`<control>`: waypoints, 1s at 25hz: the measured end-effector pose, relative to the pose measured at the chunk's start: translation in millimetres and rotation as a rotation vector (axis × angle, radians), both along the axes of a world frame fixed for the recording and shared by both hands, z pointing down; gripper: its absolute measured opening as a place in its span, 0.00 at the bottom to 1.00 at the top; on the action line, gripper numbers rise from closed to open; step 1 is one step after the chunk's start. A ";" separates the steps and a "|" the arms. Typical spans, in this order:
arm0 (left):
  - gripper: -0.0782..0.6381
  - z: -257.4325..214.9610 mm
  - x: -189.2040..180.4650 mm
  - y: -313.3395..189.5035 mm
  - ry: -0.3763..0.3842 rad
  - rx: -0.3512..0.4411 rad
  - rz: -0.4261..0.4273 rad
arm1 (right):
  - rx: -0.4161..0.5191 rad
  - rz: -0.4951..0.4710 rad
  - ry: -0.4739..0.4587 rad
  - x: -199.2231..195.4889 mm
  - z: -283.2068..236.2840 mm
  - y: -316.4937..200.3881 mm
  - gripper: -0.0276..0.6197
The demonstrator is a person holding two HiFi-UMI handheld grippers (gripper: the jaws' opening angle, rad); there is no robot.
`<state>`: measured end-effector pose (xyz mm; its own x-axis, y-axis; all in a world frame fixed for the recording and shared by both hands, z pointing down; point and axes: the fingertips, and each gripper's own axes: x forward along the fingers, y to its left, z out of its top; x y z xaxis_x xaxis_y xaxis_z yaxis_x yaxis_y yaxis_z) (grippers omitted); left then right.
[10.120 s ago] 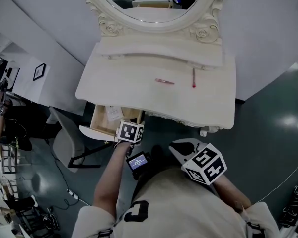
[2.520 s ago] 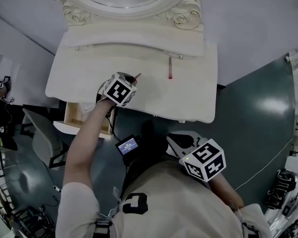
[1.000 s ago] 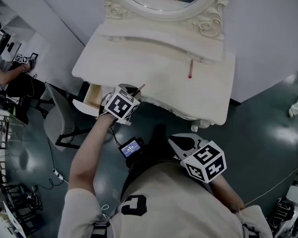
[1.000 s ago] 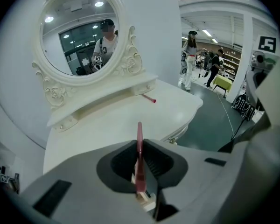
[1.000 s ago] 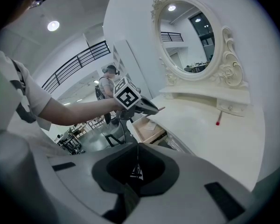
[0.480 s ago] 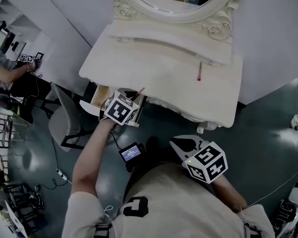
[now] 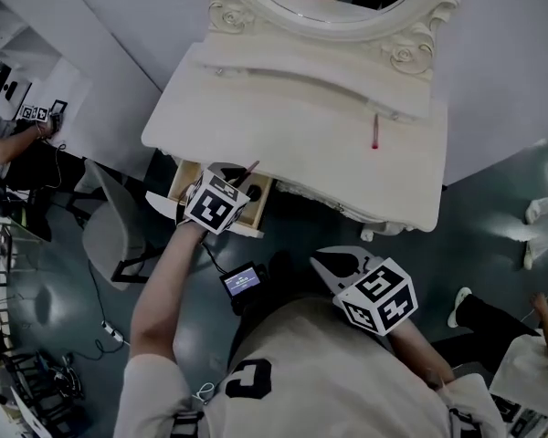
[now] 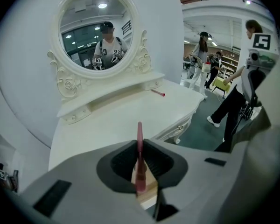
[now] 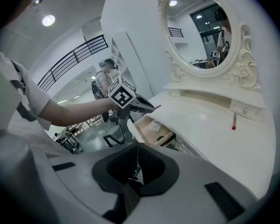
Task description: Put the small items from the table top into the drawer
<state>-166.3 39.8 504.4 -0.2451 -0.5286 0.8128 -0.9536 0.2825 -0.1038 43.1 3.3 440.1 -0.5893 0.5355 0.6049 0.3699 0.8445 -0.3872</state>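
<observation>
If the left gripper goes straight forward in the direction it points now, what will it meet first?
Probably the white table top. The left gripper, shut on a pink stick, hangs above the open drawer and aims slightly down at that surface. Depth is unclear.

The stick (image 8: 139,141) in my left tongs (image 8: 140,164) is pink; the counter (image 7: 301,126) cream-white, its drawer (image 7: 183,182) pale wood, the far pen (image 7: 375,135) red, I think.
</observation>
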 end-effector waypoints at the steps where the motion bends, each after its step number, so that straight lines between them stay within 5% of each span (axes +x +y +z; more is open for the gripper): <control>1: 0.24 1.6 -3.2 4.1 -0.003 -0.006 0.005 | 0.003 0.002 0.004 -3.6 -0.3 3.3 0.09; 25: 0.24 68.2 -37.4 82.6 0.027 -0.115 0.039 | 0.031 -0.043 0.103 -44.4 18.0 69.6 0.09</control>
